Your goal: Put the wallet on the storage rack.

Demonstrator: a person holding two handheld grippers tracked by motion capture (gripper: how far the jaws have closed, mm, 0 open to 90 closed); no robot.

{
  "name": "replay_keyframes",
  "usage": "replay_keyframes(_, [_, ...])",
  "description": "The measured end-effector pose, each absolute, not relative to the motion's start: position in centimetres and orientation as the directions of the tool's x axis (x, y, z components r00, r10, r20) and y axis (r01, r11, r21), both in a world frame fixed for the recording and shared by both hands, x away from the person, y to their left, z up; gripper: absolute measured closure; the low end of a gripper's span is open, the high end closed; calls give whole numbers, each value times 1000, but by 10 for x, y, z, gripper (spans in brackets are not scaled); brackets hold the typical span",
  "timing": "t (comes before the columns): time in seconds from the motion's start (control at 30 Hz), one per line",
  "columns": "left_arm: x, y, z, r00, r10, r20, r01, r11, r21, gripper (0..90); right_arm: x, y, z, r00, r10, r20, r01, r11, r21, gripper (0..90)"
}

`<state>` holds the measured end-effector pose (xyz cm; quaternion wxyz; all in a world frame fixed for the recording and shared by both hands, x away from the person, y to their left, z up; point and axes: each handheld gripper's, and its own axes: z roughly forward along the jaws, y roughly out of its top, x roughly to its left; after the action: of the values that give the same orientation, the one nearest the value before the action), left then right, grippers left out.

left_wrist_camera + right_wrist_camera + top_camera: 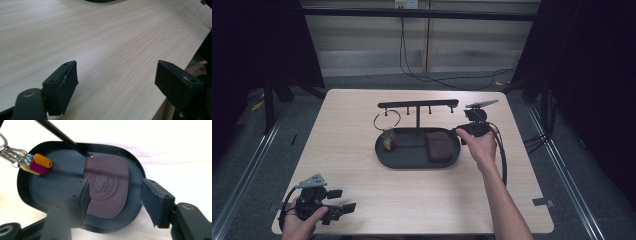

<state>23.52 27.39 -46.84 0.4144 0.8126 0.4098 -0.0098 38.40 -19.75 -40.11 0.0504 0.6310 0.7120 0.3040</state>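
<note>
Progress looks early, in my judgement: the brown leather pouch (107, 186) lies flat inside the black oval tray (384, 155) and nothing has hold of it. The right gripper (113, 201) is at the tray's right end, its 2 jaws spread apart. In the right gripper view 1 jaw is over the pouch's left part and the other is over the tray's right rim, so the pouch's right part lies between them, but I see no squeeze. I cannot tell if the jaws touch the leather. What seems left is the closing, the lift and wherever the pouch must go.

The tray carries 2 things. The pouch, stamped with a round emblem, fills the tray's right half. In the tray's left half a bunch of coloured tags (37, 164), orange, magenta and yellow, sits on the floor of the tray, joined by metal clips to a key ring (387, 119) that stands above the tray's left end. A thin post rises from the tray's back edge and carries a hook bar (418, 104) over it.

The left gripper (116, 82) rests far from the tray, near the table's (362, 200) front-left corner, its jaws wide apart over bare wood.
</note>
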Motion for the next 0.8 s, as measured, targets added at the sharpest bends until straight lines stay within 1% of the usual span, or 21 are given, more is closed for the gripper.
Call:
replay_keyframes(0.23, [235, 273, -469, 667, 654, -358, 674, -323, 664, 184, 365, -200, -409, -216, 922, 323, 854, 18, 520, 376])
replay_keyframes(0.57, [237, 273, -469, 657, 656, -370, 682, -308, 664, 184, 334, -211, -419, -247, 908, 339, 826, 15, 563, 309])
replay_keyframes(0.73, [237, 274, -469, 657, 659, -368, 681, -308, 664, 184, 320, -215, -427, -253, 919, 303, 812, 32, 582, 278])
replay_keyframes(0.8, [237, 274, -469, 656, 658, -369, 682, -308, 663, 184, 314, -215, -428, -267, 911, 313, 806, 34, 591, 277])
